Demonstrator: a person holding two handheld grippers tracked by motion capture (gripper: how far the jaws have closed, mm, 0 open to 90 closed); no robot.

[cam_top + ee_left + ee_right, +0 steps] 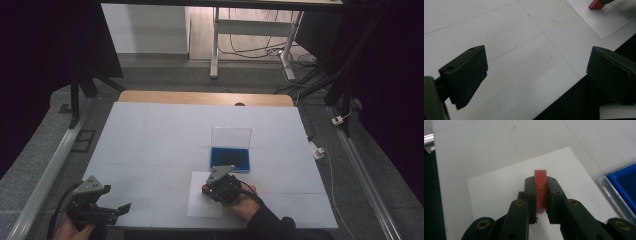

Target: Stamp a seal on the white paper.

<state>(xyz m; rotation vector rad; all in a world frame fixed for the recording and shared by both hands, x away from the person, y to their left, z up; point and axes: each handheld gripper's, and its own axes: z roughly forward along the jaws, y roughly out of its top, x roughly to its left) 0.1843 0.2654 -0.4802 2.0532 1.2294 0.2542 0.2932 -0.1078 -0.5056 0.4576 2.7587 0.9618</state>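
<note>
Red stamp [540, 187], clamped in right tongs [541, 195]

High view looks forward and down over the desk [150, 135]; both gripper views sit close above it, sharing the white sheet [499, 192].

Light: dim room, dark at the sides; the white surface [150, 135] is evenly lit from above.
Shadows: soft, faint.
Focus: close-up fingers [466, 75] slightly blurred, grainy.

We take this for a lab: a white counter [150, 135] framed by aluminium rails [47, 172], dark curtains [30, 60], loose floor cables [260, 50].
</note>
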